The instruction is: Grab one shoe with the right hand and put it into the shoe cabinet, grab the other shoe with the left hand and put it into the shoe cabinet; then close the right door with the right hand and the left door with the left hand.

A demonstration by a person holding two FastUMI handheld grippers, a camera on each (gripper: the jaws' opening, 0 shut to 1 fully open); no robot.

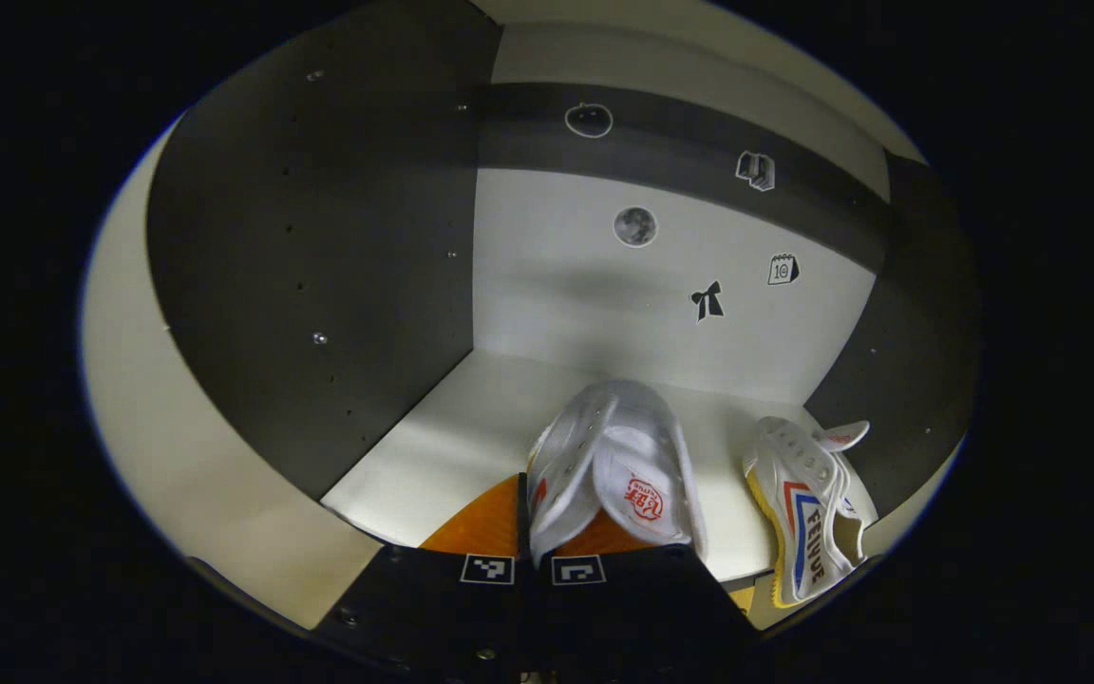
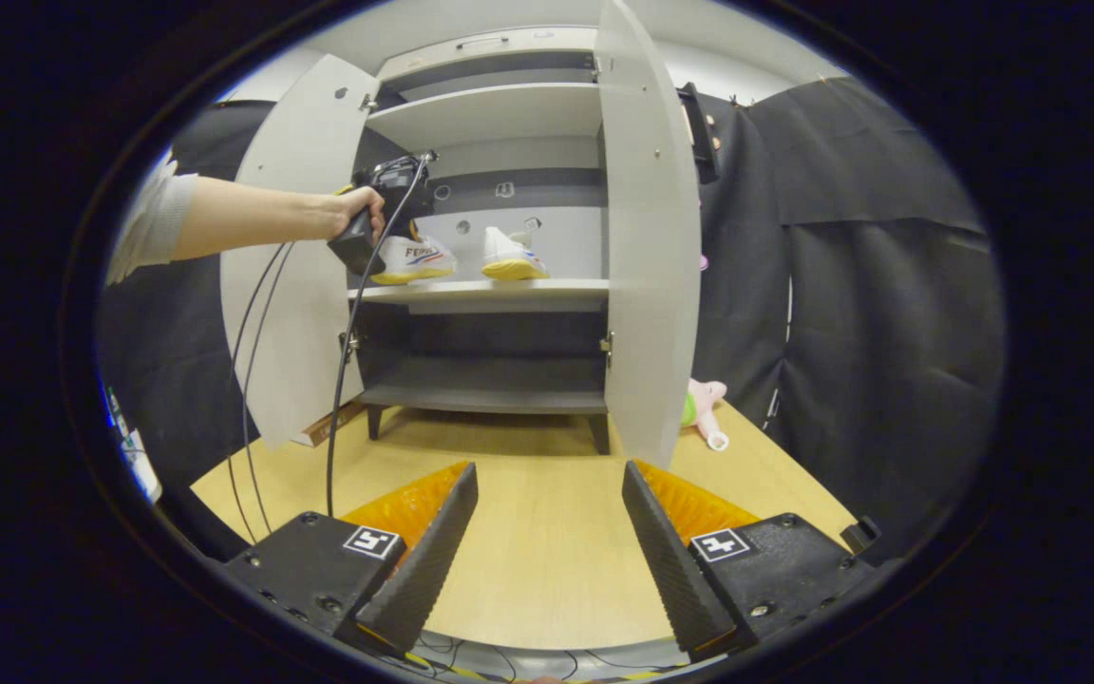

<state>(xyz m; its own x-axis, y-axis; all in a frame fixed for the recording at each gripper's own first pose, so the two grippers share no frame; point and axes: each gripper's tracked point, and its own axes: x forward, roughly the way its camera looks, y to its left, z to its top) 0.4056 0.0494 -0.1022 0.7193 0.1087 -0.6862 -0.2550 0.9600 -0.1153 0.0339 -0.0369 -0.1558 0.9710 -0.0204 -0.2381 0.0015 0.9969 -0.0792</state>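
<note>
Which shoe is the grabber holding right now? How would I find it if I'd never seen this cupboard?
Look inside the tall pale shoe cabinet with both doors open, at its middle shelf. Two white canvas sneakers sit there. The held sneaker is pinched by the left gripper, showing a red round logo on its tongue; the other sneaker lies free, showing blue and red stripes.
</note>
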